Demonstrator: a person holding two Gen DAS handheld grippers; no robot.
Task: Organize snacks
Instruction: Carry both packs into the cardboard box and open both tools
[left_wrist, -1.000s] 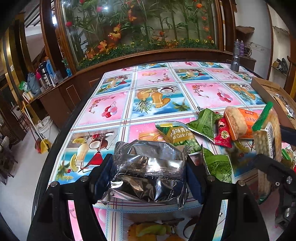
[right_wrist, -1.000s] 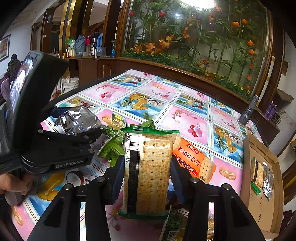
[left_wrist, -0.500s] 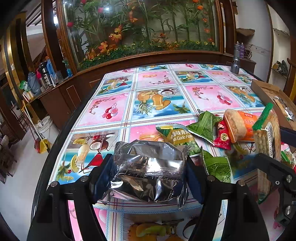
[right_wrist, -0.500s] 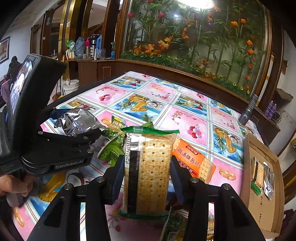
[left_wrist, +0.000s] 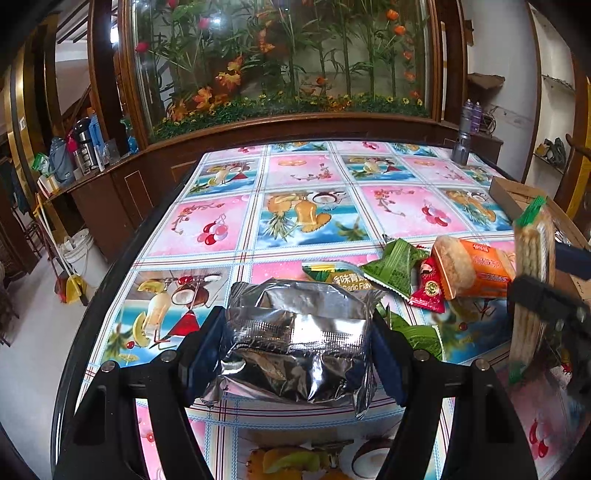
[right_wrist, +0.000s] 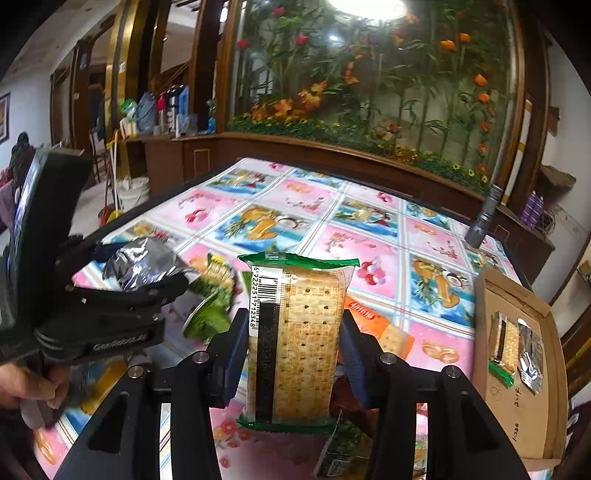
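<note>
My left gripper (left_wrist: 295, 343) is shut on a crumpled silver foil packet (left_wrist: 299, 339) and holds it above the table's near left part. My right gripper (right_wrist: 293, 343) is shut on a clear cracker pack with green ends (right_wrist: 295, 339), held upright above the snack pile. The cracker pack also shows in the left wrist view (left_wrist: 532, 280), and the foil packet shows in the right wrist view (right_wrist: 140, 262). Loose snacks lie on the table: an orange cracker pack (left_wrist: 476, 269), green packets (left_wrist: 395, 266) and a small red packet (left_wrist: 428, 288).
A cardboard box (right_wrist: 517, 354) stands at the table's right edge with a cracker pack (right_wrist: 504, 343) and a foil packet (right_wrist: 530, 362) inside. A grey flashlight (right_wrist: 484, 218) stands at the far right. The tablecloth (left_wrist: 306, 214) has fruit prints. A planter wall lies behind.
Both grippers have lifted and shifted slightly with their packets still held. The view of the snack pile has slid a little; the left gripper looks blurred from motion.
</note>
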